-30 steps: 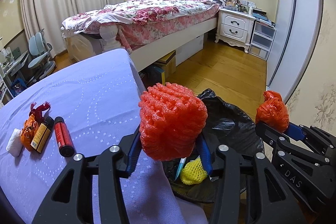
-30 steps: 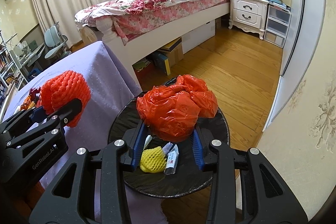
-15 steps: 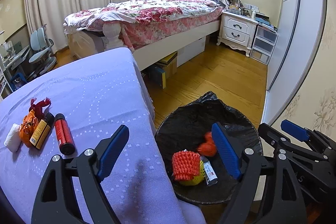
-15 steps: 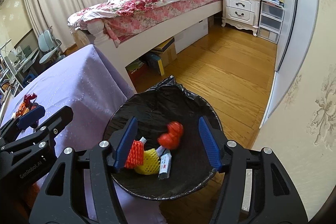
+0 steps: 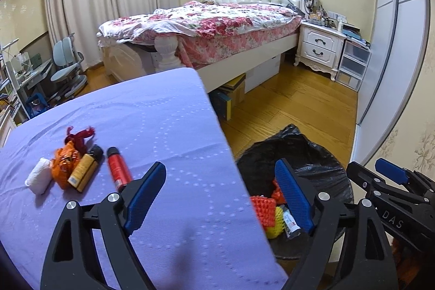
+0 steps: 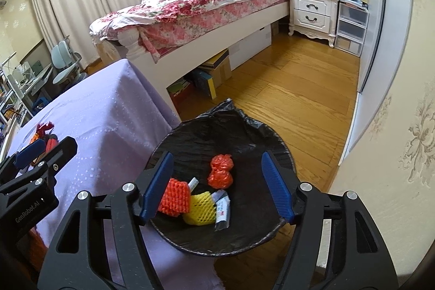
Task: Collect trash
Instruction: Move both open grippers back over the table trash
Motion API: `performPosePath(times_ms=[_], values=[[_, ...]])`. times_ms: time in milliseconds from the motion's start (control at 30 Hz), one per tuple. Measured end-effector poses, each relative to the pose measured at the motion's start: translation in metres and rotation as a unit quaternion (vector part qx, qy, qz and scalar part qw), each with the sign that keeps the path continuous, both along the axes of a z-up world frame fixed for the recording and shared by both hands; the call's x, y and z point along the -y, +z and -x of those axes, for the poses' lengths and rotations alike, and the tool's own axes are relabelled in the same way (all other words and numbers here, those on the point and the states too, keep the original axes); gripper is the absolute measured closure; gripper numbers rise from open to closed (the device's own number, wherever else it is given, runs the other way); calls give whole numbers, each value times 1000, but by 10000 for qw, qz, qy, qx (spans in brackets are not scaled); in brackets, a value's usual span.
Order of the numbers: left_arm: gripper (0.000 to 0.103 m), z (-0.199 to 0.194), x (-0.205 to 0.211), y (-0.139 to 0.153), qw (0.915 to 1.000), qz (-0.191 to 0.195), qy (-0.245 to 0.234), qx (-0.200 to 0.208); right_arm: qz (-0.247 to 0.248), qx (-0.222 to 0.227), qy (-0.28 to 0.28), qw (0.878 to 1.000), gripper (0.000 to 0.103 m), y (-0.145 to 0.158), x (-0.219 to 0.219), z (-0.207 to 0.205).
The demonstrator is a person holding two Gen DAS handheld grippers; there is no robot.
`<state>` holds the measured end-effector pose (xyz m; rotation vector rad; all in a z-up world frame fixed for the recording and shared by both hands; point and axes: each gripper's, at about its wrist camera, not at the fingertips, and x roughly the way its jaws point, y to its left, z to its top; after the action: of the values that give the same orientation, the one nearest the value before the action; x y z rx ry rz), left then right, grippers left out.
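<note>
A round of the trash collection ends at the bin: the black-lined trash bin [image 6: 225, 181] on the wooden floor, just beside the bench [image 5: 152, 127] with its lilac cloth, holds an orange foam net [image 6: 174, 197], a yellow foam net [image 6: 199, 209], a crumpled orange plastic bag [image 6: 220, 174] and a small white tube [image 6: 222, 209]. The right hand-held gripper [image 6: 217, 185] hangs over the bin's mouth, tilted steeply down, its blue-padded jaws opening with nothing between them; the trash shows only far below the gap. The left hand-held gripper [image 5: 221, 197] straddles the bench edge, also pitched down, one pad over the cloth and the other over the bin, its jaws spread wide and empty.

More trash waits at the far left of the bench, well apart from the bin: a white tissue wad [image 5: 38, 179], an orange wrapper [image 5: 63, 164] with a dark red scrap [image 5: 78, 136] touching it, a yellow-labelled dark bottle [image 5: 85, 170] and a red spray can [image 5: 118, 172], lying close together.

By this view the drop appears done and the next pickup not begun. That move likely calls for swinging the left hand-held gripper across to the cluster, settling on one item, and setting the open pads on either side of it before closing; the round can and bottle may roll if nudged.
</note>
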<state>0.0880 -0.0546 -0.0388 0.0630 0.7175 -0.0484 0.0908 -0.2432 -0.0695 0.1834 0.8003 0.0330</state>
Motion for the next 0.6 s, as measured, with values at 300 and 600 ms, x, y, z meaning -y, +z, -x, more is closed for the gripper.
performPosePath(times_ms=[300,600], values=[[21,12,-55,-1,9985,-35,539,-30,-10,-30,631,9980,37,2,-57,-4],[21,32,-128,-10,9910,-207,1322,-105,117,-38,1508,9885,37,7,-136,0]])
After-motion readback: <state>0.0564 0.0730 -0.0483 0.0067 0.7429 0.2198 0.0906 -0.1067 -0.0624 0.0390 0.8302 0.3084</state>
